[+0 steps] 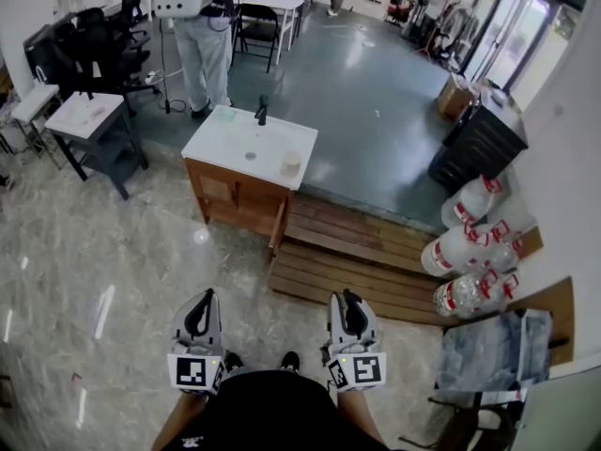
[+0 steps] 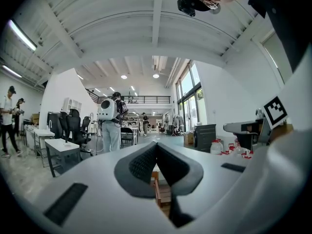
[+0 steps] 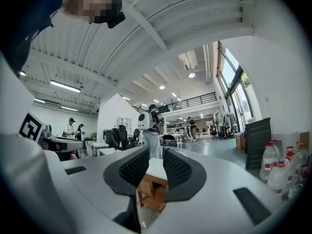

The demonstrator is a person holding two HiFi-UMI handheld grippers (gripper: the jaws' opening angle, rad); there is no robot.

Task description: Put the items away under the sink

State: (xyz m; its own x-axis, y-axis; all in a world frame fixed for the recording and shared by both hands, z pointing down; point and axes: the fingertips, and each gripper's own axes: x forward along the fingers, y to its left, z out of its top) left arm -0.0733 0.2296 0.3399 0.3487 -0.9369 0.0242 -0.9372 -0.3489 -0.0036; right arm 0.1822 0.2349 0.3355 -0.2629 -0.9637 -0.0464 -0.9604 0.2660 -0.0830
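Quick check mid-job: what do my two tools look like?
The left tool and right tool match: pale grey shells, black ribbed pads, and a cube of black-and-white square markers at each rear. No cables show. The person wears a black top.

White shells with black ribbed pads on left gripper [image 1: 204, 296] and right gripper [image 1: 349, 297], each checked with black-and-white squares at the rear. Ahead of both: white sink top [image 1: 225, 144] over warm brown wooden cabinet [image 1: 225, 195], black tap [image 1: 262, 111]. Ahead and right of the right gripper: brown slatted platform [image 1: 357, 252], clear jugs [image 1: 460, 250] with red caps and labels. Beneath both: pale grey marbled floor [image 1: 94, 252].
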